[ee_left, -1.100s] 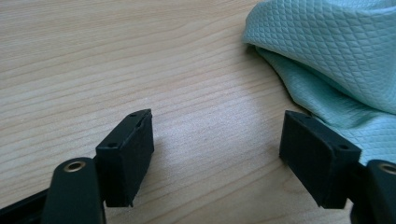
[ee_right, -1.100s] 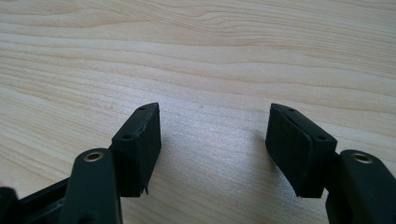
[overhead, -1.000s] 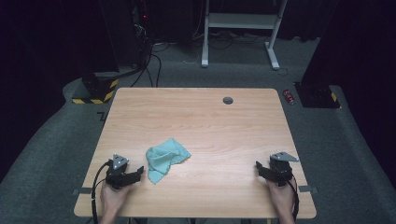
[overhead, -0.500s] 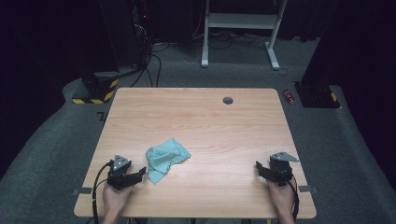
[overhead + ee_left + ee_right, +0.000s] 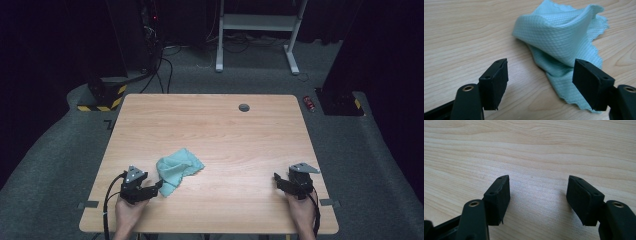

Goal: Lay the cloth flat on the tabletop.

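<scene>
A crumpled light-teal cloth (image 5: 177, 169) (image 5: 564, 42) lies on the wooden table (image 5: 225, 135), left of centre near the front. My left gripper (image 5: 159, 185) (image 5: 540, 82) rests on the table just left of the cloth's near corner, open, with the cloth's lower edge lying between and beyond its jaws, not gripped. My right gripper (image 5: 276, 178) (image 5: 539, 197) sits near the front right of the table, open, with only bare wood between its fingers.
A small dark round grommet (image 5: 244, 107) sits in the table near its far edge. Beyond the table are a white desk frame (image 5: 257, 30), cables and yellow-black striped bases (image 5: 102, 97) on the grey floor.
My left gripper has edged slightly toward the cloth. The right gripper and the cloth have not moved.
</scene>
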`<action>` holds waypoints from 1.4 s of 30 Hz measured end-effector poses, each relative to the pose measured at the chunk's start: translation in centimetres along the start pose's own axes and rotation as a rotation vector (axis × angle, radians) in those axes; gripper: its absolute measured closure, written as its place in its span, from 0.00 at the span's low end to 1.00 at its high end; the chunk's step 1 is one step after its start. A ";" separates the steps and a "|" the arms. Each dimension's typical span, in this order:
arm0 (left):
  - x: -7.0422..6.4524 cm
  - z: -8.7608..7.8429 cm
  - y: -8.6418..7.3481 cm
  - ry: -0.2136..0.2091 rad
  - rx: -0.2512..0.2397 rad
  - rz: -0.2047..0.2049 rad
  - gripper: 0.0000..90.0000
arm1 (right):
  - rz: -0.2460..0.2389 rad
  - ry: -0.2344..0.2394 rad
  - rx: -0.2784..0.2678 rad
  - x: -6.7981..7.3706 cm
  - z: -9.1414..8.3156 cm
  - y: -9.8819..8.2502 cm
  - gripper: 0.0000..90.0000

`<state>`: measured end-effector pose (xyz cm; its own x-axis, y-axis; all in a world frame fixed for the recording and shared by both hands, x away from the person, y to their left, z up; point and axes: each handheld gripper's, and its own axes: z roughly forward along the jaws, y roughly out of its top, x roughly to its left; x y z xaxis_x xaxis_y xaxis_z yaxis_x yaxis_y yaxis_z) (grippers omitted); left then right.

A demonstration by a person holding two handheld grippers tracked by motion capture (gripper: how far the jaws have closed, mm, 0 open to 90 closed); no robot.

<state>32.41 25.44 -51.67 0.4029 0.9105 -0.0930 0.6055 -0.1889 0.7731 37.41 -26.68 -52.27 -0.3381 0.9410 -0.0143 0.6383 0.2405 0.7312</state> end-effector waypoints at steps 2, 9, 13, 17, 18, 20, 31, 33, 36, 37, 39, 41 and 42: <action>-0.2 0.2 0.2 -0.009 -0.001 -0.001 0.32 | 0.000 0.000 0.000 0.0 0.0 0.0 0.40; -0.8 1.2 1.1 -0.022 0.007 0.002 0.36 | 0.000 0.001 0.000 0.0 0.0 0.0 0.39; -1.2 1.8 1.6 -0.022 0.007 0.009 0.47 | -0.001 0.000 0.000 0.0 0.0 0.0 0.39; -1.4 2.3 2.0 -0.037 0.012 0.008 0.64 | 0.000 0.000 0.000 0.0 0.0 0.0 0.39; -1.4 2.4 2.1 -0.040 0.015 0.012 0.68 | -0.001 0.001 0.000 0.0 0.0 0.0 0.39; -1.5 2.6 2.4 -0.042 0.014 0.021 0.75 | -0.001 0.001 0.000 0.0 0.0 0.0 0.39; -2.8 3.5 4.1 -0.092 0.009 0.075 0.95 | -0.001 0.001 0.000 0.0 0.0 0.0 0.39; -3.2 3.7 4.4 -0.103 0.007 0.086 0.96 | -0.001 0.001 0.000 0.0 0.0 0.0 0.39; -3.7 4.0 4.9 -0.115 0.006 0.102 0.96 | 0.000 0.000 0.000 0.0 0.0 0.0 0.39; -4.0 4.2 5.1 -0.125 0.005 0.106 0.96 | -0.001 0.001 0.000 0.0 0.0 0.0 0.39; -4.4 4.5 5.5 -0.140 0.003 0.110 0.96 | 0.000 0.000 0.001 0.0 0.0 0.0 0.39; -4.9 4.8 5.9 -0.147 0.005 0.128 0.96 | -0.002 0.002 0.001 0.0 0.0 0.0 0.39; -5.1 4.9 6.0 -0.153 0.005 0.132 0.96 | -0.002 0.002 0.001 0.0 0.0 0.0 0.39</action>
<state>37.35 17.82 -49.59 0.5784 0.8112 -0.0863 0.5439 -0.3046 0.7820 37.40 -26.66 -52.27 -0.3405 0.9401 -0.0140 0.6382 0.2421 0.7308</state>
